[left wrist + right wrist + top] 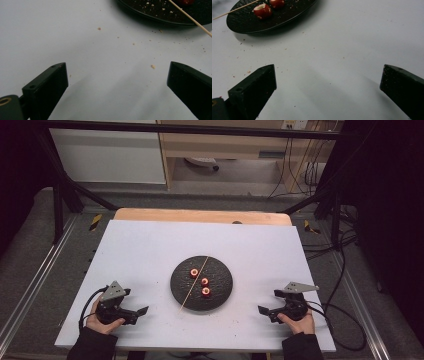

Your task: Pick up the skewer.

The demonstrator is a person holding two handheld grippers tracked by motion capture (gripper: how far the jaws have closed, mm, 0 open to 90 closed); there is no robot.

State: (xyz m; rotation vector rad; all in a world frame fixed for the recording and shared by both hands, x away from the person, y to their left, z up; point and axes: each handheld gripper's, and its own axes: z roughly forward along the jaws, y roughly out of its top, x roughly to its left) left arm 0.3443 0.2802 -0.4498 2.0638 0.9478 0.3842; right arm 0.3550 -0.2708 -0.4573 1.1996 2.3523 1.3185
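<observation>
**Both claws wide and empty, plate between them**

Left claw sits at the near left of the table, held by the person's left hand. Jaws stand wide apart, nothing between them, just bare white surface and a few crumbs in the left gripper view.

Right claw sits at the near right, held by the right hand. Jaws also wide, nothing gripped; bare table between them in the right gripper view.

Black plate sits mid-table, between the two claws and a bit farther from the person, well apart from both. On it: three red pieces with pale centres, in a short diagonal row. A skewer lies across the plate, left of the pieces, its near end sticking out past the rim over the table.

Left gripper view catches the plate rim and the skewer at top right. Right gripper view has the plate at top left with two pieces and the skewer end.

Both claws point inward toward the plate; neither touches it.
</observation>
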